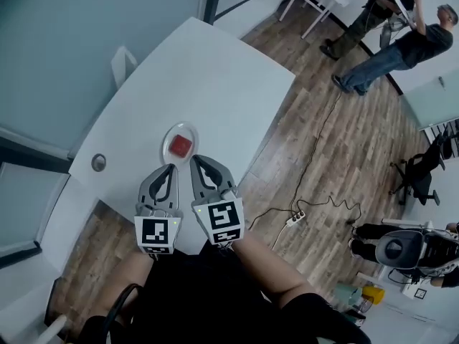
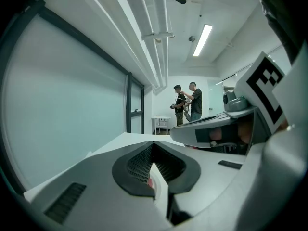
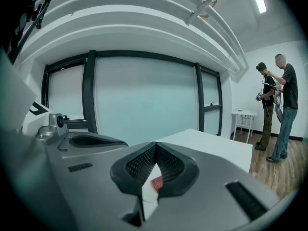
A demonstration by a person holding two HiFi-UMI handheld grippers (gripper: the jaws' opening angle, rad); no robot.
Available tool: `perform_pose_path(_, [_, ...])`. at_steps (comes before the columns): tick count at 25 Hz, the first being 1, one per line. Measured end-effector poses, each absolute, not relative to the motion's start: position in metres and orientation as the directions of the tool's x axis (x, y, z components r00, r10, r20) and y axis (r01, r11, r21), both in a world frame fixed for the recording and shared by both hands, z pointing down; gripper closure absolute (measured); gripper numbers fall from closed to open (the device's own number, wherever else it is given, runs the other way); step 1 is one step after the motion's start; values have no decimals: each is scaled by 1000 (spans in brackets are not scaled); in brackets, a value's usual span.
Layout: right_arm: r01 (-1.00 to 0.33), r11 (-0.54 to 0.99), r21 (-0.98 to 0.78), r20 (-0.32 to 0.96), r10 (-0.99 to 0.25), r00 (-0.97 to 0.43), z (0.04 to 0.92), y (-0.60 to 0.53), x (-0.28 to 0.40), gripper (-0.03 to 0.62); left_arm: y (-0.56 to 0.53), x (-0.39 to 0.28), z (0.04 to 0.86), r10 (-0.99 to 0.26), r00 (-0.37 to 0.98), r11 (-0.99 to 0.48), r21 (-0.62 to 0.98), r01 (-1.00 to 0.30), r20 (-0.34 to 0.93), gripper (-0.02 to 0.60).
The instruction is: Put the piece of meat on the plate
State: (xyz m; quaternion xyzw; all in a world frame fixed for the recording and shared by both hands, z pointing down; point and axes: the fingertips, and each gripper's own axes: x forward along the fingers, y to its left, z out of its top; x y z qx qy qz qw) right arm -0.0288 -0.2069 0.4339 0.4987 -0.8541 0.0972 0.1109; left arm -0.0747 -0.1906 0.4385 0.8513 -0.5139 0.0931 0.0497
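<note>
Your lap (image 1: 215,299) in dark clothing fills the bottom of the head view, with both forearms (image 1: 269,274) reaching up out of it to the tools. Your left gripper (image 1: 172,168) is clenched. Its own view shows the two dark pads meeting tip to tip and gripping nothing, with a thin red-and-white sliver of the scene below showing through the slit behind the tips. Your right gripper (image 1: 195,160) is clenched too. Its view shows the same, pads together at the tips and empty.

The two tools sit side by side, close but apart. Both point away from you across the white table (image 1: 215,84), over its near edge.

The piece of meat (image 1: 181,146) is a red square chunk lying in the middle of the plate (image 1: 167,136), which is small, round and clear. The plate rests on the table just ahead of both tips. In the head view your right tip comes nearest its rim.

A round grey cable grommet (image 1: 98,163) is set in the table left of the plate. Off the table are a wood floor (image 1: 301,135), a white power strip (image 1: 295,220) with its cable and a black office chair (image 1: 418,175). Two people (image 1: 391,31) stand well away at the far end of the room.
</note>
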Motion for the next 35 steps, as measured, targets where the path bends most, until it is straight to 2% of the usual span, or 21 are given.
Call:
perform_pose_path(8, [-865,500,-43,198,-845,-498,390,-191,-27,591,-180,-61,399,-865,479,-490,-46,-870,150,578])
perform_pose_path(35, [-865,502,-17,72,-862,-502,332,-159,-22,591,-152,-59,341,-871,487,-491,-100,-866,61,578])
